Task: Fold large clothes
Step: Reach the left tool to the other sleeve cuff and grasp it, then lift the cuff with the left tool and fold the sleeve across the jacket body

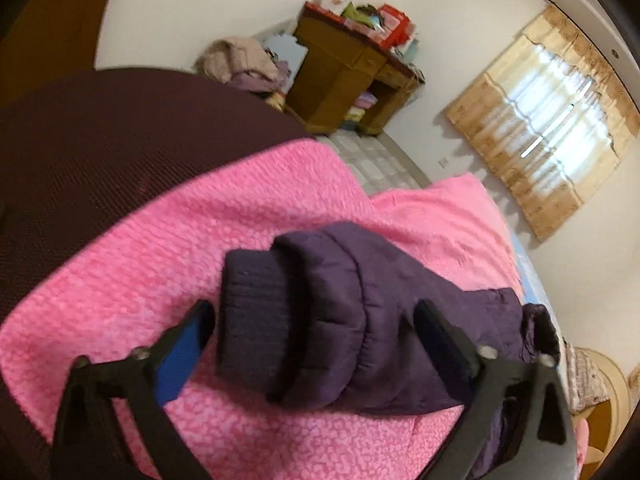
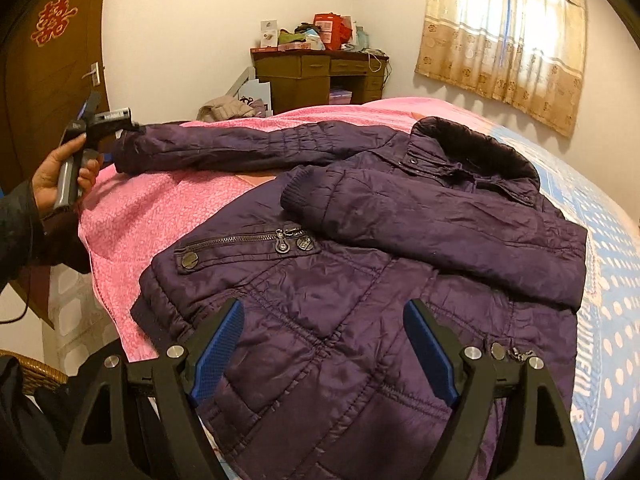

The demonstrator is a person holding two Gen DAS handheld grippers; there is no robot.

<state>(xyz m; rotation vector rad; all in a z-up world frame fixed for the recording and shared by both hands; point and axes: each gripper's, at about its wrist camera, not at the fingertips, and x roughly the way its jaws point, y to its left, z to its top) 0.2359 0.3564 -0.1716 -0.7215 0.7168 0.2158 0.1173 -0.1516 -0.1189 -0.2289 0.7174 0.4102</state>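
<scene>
A dark purple padded jacket [image 2: 360, 280] lies face up on the bed. One sleeve is folded across its chest [image 2: 400, 208]. The other sleeve [image 2: 224, 148] stretches out to the left over the pink blanket. My left gripper [image 1: 316, 324] is open with the ribbed cuff of that sleeve [image 1: 256, 320] between its fingers; the right wrist view shows it held in a hand at the sleeve's end [image 2: 96, 128]. My right gripper [image 2: 324, 336] is open and empty just above the jacket's lower front.
A pink blanket [image 2: 168, 200] covers the left of the bed, a blue dotted sheet [image 2: 600, 240] the right. A wooden desk [image 2: 320, 76] with clutter stands by the far wall. A curtained window [image 2: 504, 32] is at right, a door [image 2: 48, 80] at left.
</scene>
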